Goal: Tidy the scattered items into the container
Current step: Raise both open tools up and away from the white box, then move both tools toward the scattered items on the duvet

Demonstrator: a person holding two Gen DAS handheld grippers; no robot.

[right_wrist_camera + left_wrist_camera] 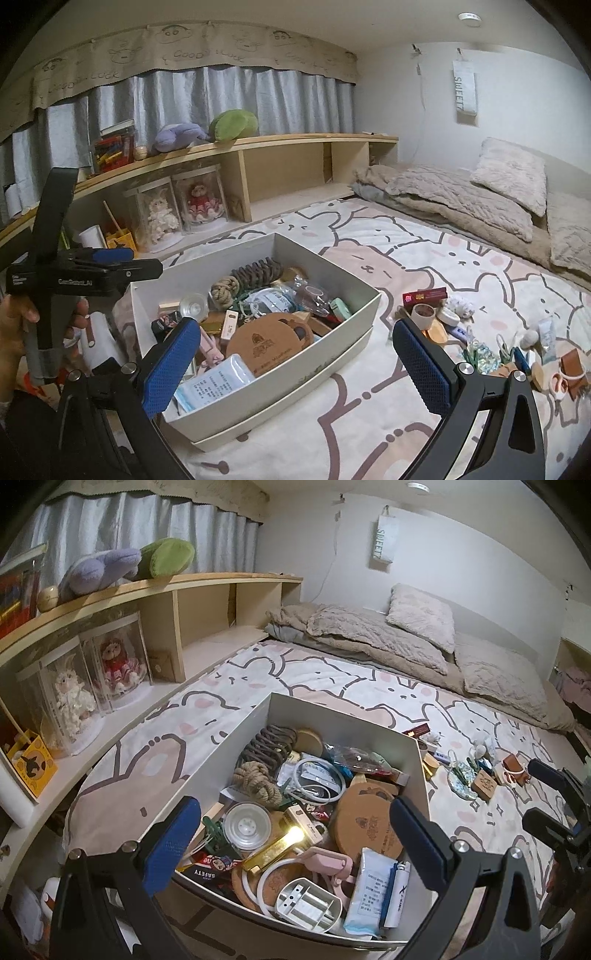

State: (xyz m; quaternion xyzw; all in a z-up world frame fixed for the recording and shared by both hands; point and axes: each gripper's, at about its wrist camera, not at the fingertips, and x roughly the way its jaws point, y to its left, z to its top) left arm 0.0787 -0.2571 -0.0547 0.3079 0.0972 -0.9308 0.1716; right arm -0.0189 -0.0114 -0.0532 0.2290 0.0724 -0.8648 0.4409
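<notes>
Bed, box, scattered items

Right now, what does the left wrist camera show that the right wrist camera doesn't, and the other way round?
Only the left wrist view shows the lighter and gold bar at the box's near end. Only the right wrist view shows the curtain valance lettering and the hand holding the left gripper. Both show the white box of items, the loose items on the bedspread, and open jaws.

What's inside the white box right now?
The white box holds a cork coaster, knotted rope, tissue pack and gold bar. Lower layers are covered.
</notes>
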